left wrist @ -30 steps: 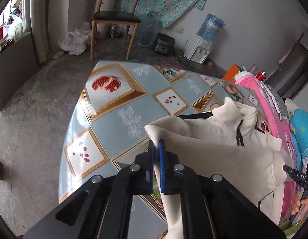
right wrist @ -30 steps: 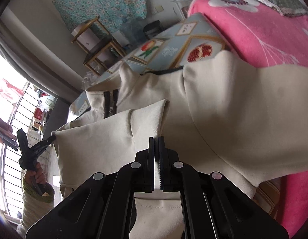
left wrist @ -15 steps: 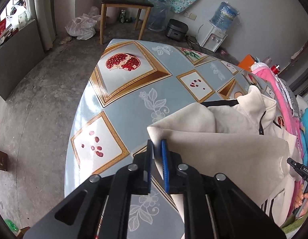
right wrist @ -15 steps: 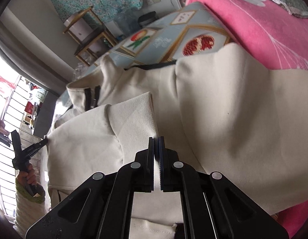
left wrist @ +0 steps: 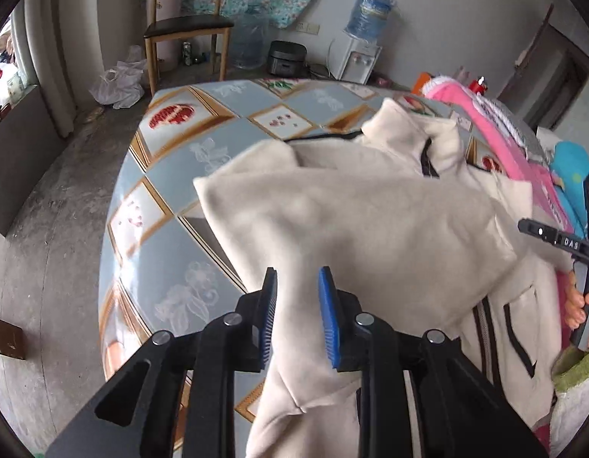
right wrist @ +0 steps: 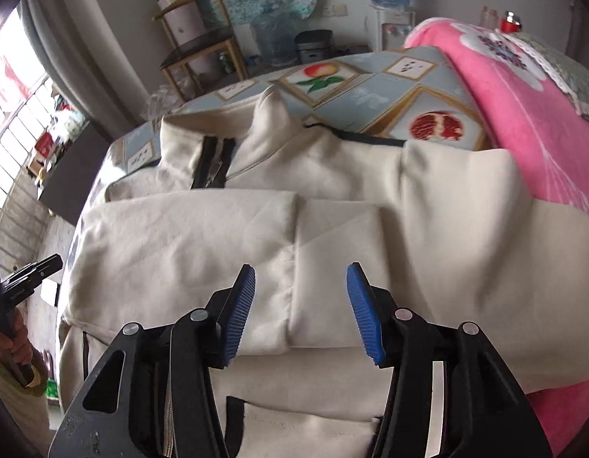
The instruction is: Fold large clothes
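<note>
On the tablecloth [left wrist: 172, 244], both grippers' jaws, earlier clamped, are opening off the cream jacket [right wrist: 428, 229].

This is a lived-in room of a home, as shown by the wooden chair [left wrist: 187, 26], the water dispenser [left wrist: 361, 53], the rice cooker [left wrist: 287, 57], the patterned tablecloth [left wrist: 218, 141] and the pink blanket [right wrist: 523, 114].

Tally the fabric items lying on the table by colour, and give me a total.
Cream: 1, the zip-up jacket
Pink: 1, the blanket
Turquoise: 1, a cloth past the blanket, seen only in the left wrist view
Total: 3
</note>
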Motion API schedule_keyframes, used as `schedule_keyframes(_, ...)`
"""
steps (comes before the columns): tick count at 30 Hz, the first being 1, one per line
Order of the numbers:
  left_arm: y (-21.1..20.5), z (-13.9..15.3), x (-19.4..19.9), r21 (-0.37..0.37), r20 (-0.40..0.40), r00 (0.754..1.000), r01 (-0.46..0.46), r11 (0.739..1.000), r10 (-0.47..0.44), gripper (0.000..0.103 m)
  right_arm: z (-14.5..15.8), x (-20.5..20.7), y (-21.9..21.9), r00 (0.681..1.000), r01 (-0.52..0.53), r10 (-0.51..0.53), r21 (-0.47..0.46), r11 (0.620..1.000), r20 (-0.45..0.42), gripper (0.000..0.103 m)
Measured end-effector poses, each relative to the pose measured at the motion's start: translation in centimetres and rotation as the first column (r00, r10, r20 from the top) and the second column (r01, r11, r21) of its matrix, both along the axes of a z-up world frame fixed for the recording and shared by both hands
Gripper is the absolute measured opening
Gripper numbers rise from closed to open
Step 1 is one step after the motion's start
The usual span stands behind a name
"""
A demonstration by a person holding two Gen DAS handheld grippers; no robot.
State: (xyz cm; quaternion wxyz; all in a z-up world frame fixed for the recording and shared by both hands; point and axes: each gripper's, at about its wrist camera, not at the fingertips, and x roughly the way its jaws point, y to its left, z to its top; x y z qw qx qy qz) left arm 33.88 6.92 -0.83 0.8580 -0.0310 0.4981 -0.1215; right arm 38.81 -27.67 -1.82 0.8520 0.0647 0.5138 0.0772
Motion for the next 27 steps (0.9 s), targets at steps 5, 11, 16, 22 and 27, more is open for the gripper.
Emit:
schedule_keyframes(5,-1.0,-2.9,-1.4,0.095,-0.009,1.000,-0.010,0.995,0.011,0.022,-3.5,0.2,2.0,0.998,-0.020,0.013,-0.103,0.994,-0.068,0.048)
schedule_keyframes(11,0.1,0.3,-2.5,0.010,0.063,0.996,-0.063,0.998,0.062,0.033,-1.4,-1.2,1.1,0.999,-0.008,0.002,-0.113,0.994,-0.048,0.059)
schedule_keyframes(16,-2.2,1.4,-2.3,0.060,0.068,0.997,-0.030,0.998,0.026,0.053,2.2,-3.6,-5.4,0.991,0.129,-0.128,-0.045,0.991,0.031,0.071)
schedule_keyframes(22,-5.4,-0.4,-1.5,0.096,0.023,1.000,-0.010,0.995,0.007,0.073,4.6,-7.3,-18.1,0.908,0.413,-0.415,0.040,0.910,0.057,0.081)
schedule_keyframes(27,-7.4,-2.0,-0.7,0.154,0.004,1.000,0.012,0.988,-0.013,0.077,4.3,-11.2,-29.4,0.746,0.661,-0.666,0.111,0.742,0.017,0.082)
